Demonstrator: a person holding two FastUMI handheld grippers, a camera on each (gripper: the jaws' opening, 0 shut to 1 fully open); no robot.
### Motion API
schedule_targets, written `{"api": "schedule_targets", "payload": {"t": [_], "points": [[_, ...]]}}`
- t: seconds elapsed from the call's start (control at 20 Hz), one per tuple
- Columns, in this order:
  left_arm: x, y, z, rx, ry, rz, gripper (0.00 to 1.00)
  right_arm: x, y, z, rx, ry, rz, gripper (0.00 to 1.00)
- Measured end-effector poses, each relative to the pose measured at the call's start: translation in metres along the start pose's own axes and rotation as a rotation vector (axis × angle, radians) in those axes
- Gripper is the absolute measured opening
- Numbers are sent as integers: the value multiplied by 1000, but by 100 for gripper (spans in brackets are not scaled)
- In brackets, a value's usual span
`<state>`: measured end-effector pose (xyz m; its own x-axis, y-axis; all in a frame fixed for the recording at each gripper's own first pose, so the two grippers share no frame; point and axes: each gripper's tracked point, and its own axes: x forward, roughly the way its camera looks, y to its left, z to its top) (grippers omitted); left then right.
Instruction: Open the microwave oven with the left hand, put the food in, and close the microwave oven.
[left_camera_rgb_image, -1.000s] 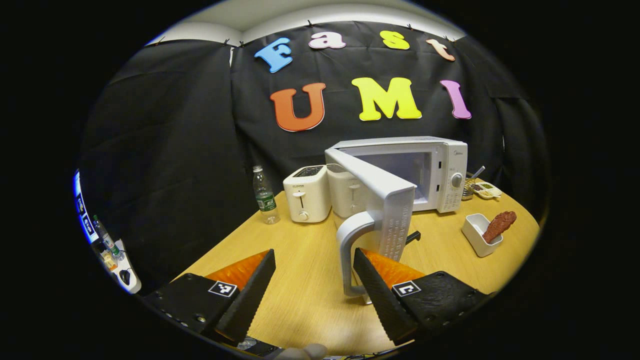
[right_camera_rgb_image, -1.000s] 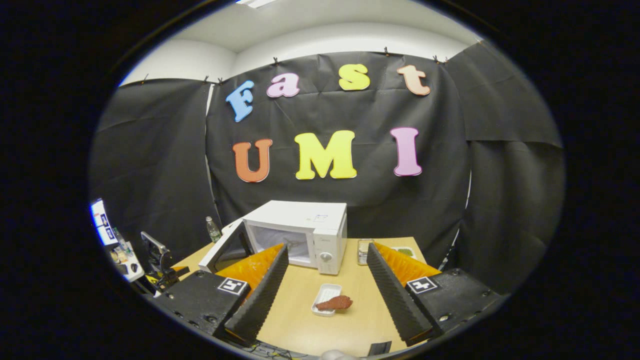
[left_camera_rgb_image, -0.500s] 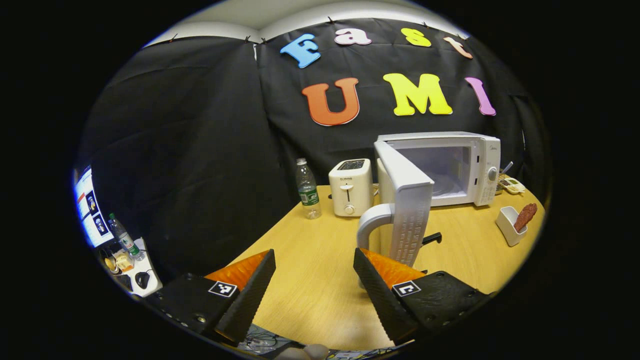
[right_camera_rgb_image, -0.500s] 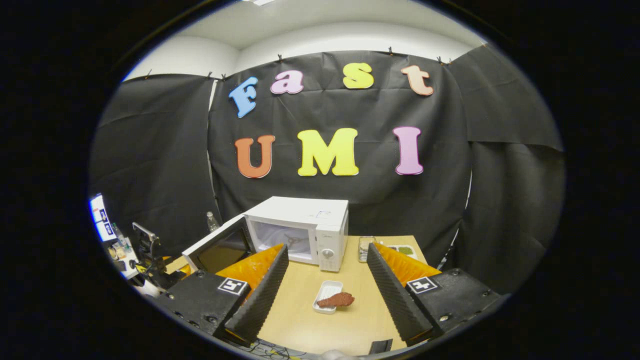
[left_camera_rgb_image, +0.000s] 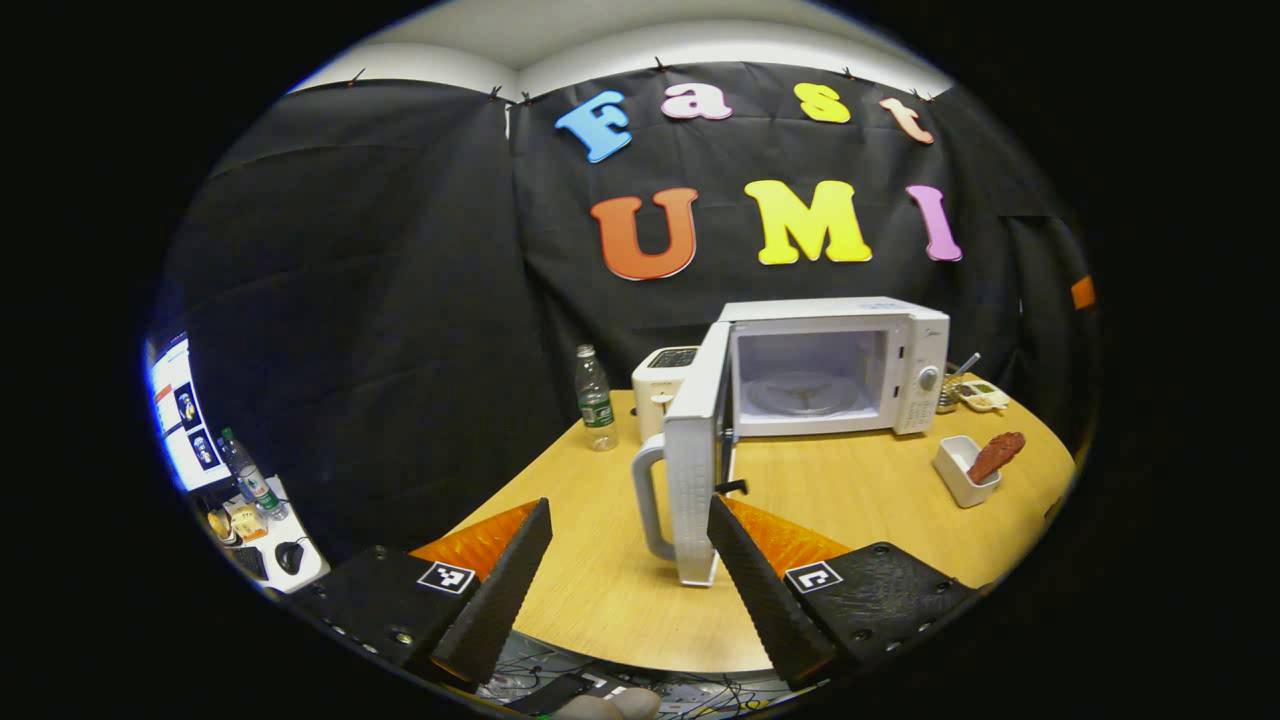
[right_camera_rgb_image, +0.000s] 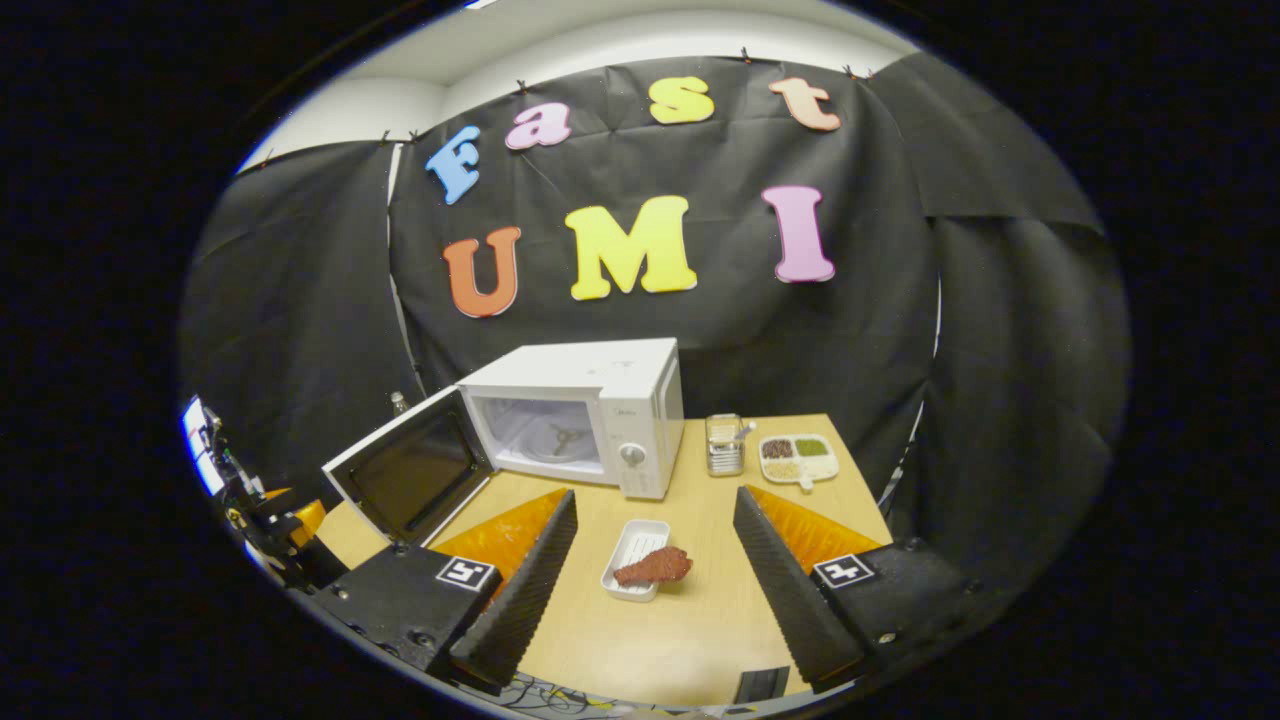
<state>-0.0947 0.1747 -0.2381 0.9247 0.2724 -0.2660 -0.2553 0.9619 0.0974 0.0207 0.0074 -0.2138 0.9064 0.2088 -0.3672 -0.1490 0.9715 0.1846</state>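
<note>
1. Microwave oven (left_camera_rgb_image: 835, 365): white boxy shell, far side of the wooden table (left_camera_rgb_image: 600, 590). Door (left_camera_rgb_image: 695, 450) stands swung wide on its left hinge; curved handle (left_camera_rgb_image: 645, 500) faces the near edge. Glass turntable (left_camera_rgb_image: 805, 392) bare inside.
2. Food (right_camera_rgb_image: 653, 567): reddish-brown lumpy piece, rough surface, resting across a small white rectangular dish (right_camera_rgb_image: 632, 560), near and right of the oven front.
3. Left gripper (left_camera_rgb_image: 630, 570): fingers spread apart, holding nothing; ridged inner faces. Handle sits just beyond the gap, seemingly untouched.
4. Right gripper (right_camera_rgb_image: 655, 580): fingers spread wide, empty, with the food lying between them farther off.
5. Step, by judgement: opening looks done; loading comes next. That calls for the right gripper to descend, close on the food or dish, and carry it leftward into the cavity.
</note>
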Motion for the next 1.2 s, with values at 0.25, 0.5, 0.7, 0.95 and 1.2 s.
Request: {"api": "schedule_targets", "payload": {"t": [0.25, 0.5, 0.7, 0.95, 1.2], "points": [[-18, -74, 50, -31, -62, -134, 96, 65, -26, -87, 181, 214, 76, 87], [-21, -126, 79, -25, -60, -169, 96, 134, -30, -128, 428, 417, 211, 83], [-9, -146, 94, -13, -44, -122, 96, 161, -23, -138, 486, 561, 341, 72], [2, -166, 103, -45, -24, -49, 97, 171, -17, -145, 517, 688, 438, 35], [9, -178, 95, -57, 1, -45, 96, 172, -20, -146, 546, 744, 440, 16]]}}
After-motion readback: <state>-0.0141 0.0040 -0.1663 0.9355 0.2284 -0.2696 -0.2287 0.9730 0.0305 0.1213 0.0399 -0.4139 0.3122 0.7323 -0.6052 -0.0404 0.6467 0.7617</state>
